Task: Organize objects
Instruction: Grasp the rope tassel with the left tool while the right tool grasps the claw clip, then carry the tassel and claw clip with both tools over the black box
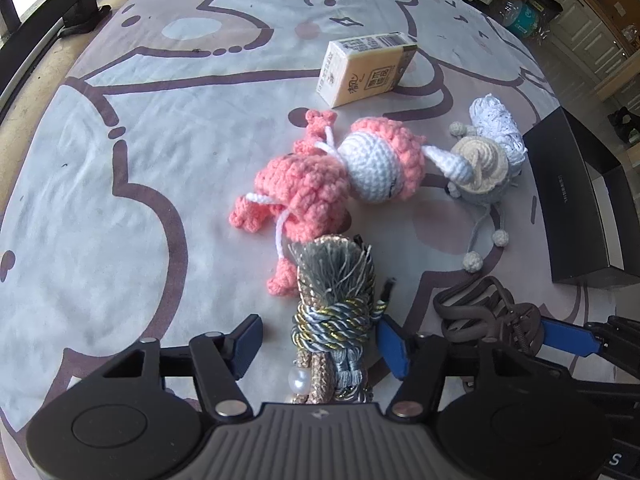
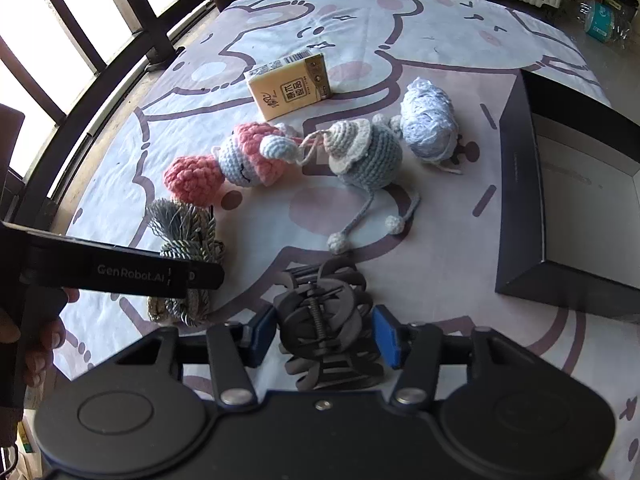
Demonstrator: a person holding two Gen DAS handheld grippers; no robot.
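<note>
On the cartoon-print tablecloth [image 1: 120, 168] the left gripper [image 1: 320, 344] points down over a grey-and-gold tassel [image 1: 334, 280]. Its blue fingers [image 1: 394, 346] stand apart on either side of the knotted cord, and I see a gap at the left pad. The right gripper [image 2: 324, 336] straddles a dark hair claw clip [image 2: 320, 316]; its pads sit just beside the clip, but I cannot tell whether they press it.

Only the right wrist view looks down into the open black box [image 2: 516, 208] with its pale floor; from the left it is just a dark edge. That view also catches a hand [image 2: 40, 336] on the left gripper's handle. Both views show the pink crochet doll [image 1: 316, 184], the grey crochet doll [image 2: 368, 156], the pale blue yarn ball [image 2: 428, 124] and the tissue pack [image 1: 364, 68] lying between.
</note>
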